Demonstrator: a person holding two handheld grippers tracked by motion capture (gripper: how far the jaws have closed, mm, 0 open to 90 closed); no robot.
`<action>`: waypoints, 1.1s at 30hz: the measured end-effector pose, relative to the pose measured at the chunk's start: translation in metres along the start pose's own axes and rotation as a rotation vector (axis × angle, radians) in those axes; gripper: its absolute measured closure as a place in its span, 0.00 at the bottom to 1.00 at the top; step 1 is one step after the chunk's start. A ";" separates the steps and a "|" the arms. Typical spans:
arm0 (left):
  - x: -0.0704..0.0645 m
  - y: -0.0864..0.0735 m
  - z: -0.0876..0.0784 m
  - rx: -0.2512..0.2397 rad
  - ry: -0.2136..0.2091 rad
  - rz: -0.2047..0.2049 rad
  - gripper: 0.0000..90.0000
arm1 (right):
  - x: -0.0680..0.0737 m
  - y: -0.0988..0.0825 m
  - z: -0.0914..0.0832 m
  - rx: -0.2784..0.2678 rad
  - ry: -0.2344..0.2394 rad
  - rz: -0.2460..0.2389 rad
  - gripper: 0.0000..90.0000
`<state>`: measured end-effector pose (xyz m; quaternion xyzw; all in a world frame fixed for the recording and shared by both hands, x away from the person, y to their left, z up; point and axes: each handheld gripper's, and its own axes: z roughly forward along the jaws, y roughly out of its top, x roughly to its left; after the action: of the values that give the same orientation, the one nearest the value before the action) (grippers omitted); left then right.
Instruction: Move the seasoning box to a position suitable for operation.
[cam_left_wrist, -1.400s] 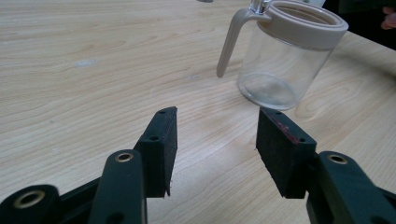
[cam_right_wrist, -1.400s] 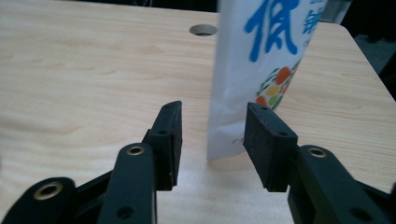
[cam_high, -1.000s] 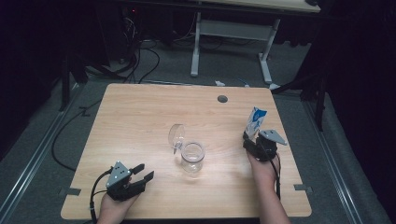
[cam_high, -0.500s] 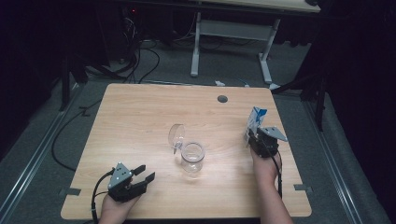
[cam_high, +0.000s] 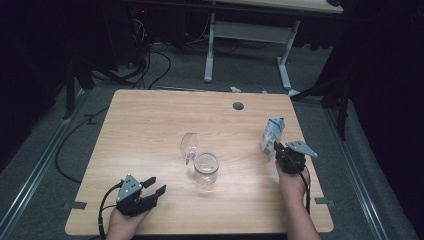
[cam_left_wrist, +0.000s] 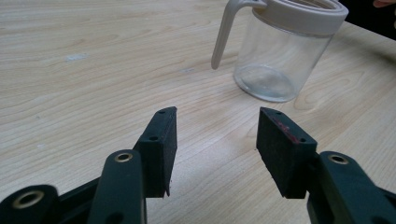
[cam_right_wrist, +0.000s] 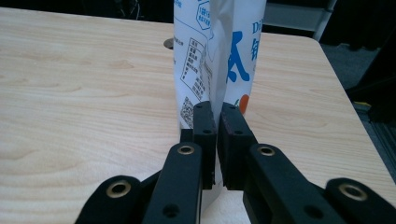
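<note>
Right hand-held gripper just closed, pinching carton near table's right edge; left hand-held gripper spread.

Each hand carries a black tool. The left tool and the right tool both bear a grey three-cornered plate on top and trail a black cable. Their jaws are black bars with brass-ringed rivets, ending in thick black pads with small screw holes. Forearms are bare.
</note>
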<state>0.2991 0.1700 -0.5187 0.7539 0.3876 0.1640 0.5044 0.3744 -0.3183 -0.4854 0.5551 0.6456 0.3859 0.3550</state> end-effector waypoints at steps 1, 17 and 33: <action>0.000 0.000 0.000 -0.001 0.002 0.001 0.54 | -0.002 -0.002 -0.003 -0.002 0.003 -0.004 0.96; 0.002 -0.001 0.002 0.002 0.003 -0.005 0.53 | -0.010 -0.009 0.001 -0.038 0.037 0.060 0.67; 0.002 -0.001 0.001 0.000 0.004 -0.004 0.52 | -0.005 -0.009 0.002 -0.089 0.032 0.026 0.89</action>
<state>0.3005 0.1706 -0.5206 0.7527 0.3900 0.1645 0.5042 0.3734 -0.3242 -0.4943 0.5408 0.6262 0.4277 0.3641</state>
